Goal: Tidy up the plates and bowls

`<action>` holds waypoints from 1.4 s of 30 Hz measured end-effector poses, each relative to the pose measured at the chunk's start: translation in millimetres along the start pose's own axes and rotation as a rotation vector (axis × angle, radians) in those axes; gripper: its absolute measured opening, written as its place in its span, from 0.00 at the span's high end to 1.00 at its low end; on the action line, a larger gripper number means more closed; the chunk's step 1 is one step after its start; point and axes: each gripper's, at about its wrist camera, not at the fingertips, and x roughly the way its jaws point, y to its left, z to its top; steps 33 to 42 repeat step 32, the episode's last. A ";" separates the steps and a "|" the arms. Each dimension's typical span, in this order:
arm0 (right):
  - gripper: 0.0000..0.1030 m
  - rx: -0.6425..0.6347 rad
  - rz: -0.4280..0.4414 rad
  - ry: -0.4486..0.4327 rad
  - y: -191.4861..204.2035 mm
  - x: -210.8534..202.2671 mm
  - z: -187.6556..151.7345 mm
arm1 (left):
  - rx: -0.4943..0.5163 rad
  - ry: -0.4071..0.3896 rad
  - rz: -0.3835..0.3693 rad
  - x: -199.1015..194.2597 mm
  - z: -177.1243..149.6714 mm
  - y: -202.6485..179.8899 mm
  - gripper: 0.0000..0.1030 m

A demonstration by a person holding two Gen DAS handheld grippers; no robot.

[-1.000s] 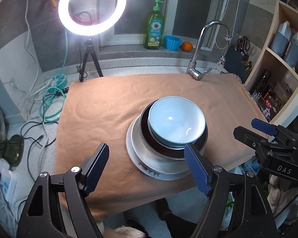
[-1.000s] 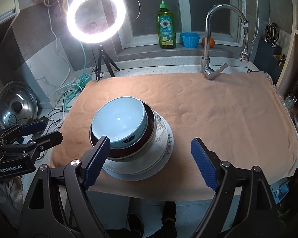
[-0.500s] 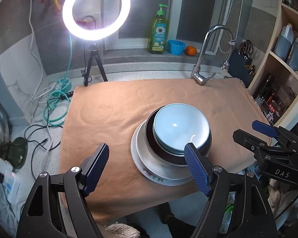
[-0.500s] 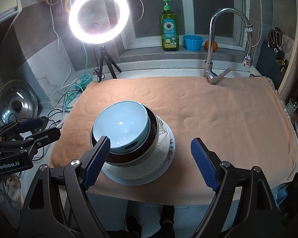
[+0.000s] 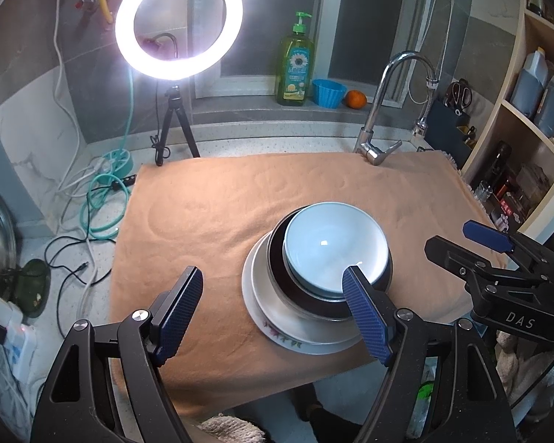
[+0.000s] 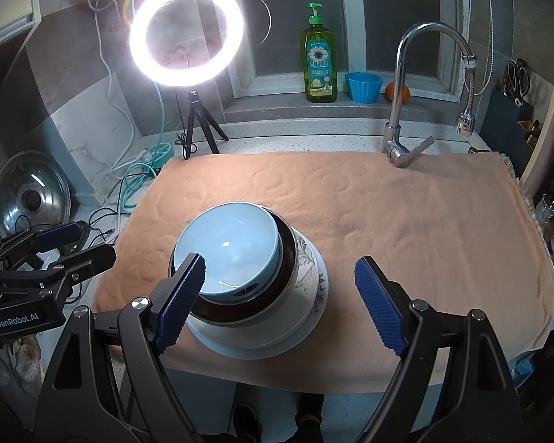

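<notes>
Crockery sits in one nested stack near the front edge of the towel on the worktop: blue bowl on top, dark bowl under it, white bowl with floral print below, plate at the bottom. Stack looks centred and upright, so it already lies sorted; same picture would also fit a stack about to be taken apart, can't tell which. Left tongs wide, empty, hovering just short of the stack, right pad in line with the blue bowl's near rim. Right tongs wide, empty, stack behind the left pad. Handling guess: glazed ceramic, stiff, slick, brittle, whole stack heavy for one pinch. Any lift is best done one piece at a time, pinching the rim with one pad inside and one outside; the ribbed pads should help on the glaze. Plate rim lies flat on the soft towel, so it's hard to get under. Rim-to-rim knocks risk chipping.
</notes>
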 end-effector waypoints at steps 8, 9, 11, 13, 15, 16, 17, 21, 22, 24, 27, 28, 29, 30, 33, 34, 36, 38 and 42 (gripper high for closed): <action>0.17 -0.001 -0.001 -0.004 0.7 0.3 1.7 | 0.000 0.001 0.000 1.1 -0.2 -0.4 0.24; 0.17 -0.001 0.000 -0.004 0.9 0.8 2.0 | 0.000 0.001 0.000 1.2 -0.2 -0.5 0.24; 0.17 -0.001 -0.001 -0.003 0.6 0.4 1.8 | 0.001 0.001 0.001 1.2 -0.1 -0.5 0.24; 0.17 -0.001 -0.001 -0.003 0.9 0.7 2.1 | 0.001 0.002 0.001 2.0 0.1 -0.8 0.24; 0.17 -0.001 0.000 -0.003 1.1 0.8 2.4 | 0.001 0.001 0.003 1.8 -0.1 -0.8 0.24; 0.17 0.000 0.000 -0.004 1.0 0.6 2.2 | 0.001 0.002 0.003 2.1 -0.3 -0.8 0.24; 0.17 -0.001 -0.001 -0.003 0.8 0.6 2.1 | 0.000 0.002 0.002 2.1 -0.2 -0.8 0.24; 0.17 -0.001 -0.001 -0.003 0.7 0.7 2.1 | -0.001 0.004 0.001 3.1 -0.3 -0.3 0.24; 0.17 -0.001 -0.001 -0.003 0.9 0.7 2.1 | -0.001 0.004 0.003 3.1 -0.4 -0.3 0.24; 0.17 -0.001 -0.002 -0.003 0.9 0.7 2.1 | -0.003 0.006 0.001 4.6 0.7 0.8 0.24; 0.17 0.000 0.000 -0.001 1.5 1.0 2.4 | -0.004 0.007 0.001 5.4 1.1 1.1 0.24; 0.17 0.000 -0.002 -0.002 1.5 0.7 2.1 | -0.003 0.005 0.001 5.4 0.9 1.2 0.24; 0.17 0.000 -0.002 -0.002 1.8 1.0 2.3 | 0.000 0.001 0.005 4.7 0.8 0.9 0.24; 0.17 0.001 -0.002 -0.003 1.4 0.4 1.7 | 0.001 0.000 0.007 5.4 1.2 1.1 0.24; 0.17 0.000 -0.001 -0.002 1.3 1.3 3.3 | -0.002 0.003 0.005 7.3 2.5 2.0 0.24; 0.17 0.000 -0.001 -0.002 1.3 1.3 3.3 | -0.002 0.003 0.005 7.3 2.5 2.0 0.24; 0.17 0.000 -0.001 -0.002 1.3 1.3 3.3 | -0.002 0.003 0.005 7.3 2.5 2.0 0.24; 0.17 0.000 -0.001 -0.002 1.3 1.3 3.3 | -0.002 0.003 0.005 7.3 2.5 2.0 0.24; 0.17 0.000 -0.001 -0.002 1.3 1.3 3.3 | -0.002 0.003 0.005 7.3 2.5 2.0 0.24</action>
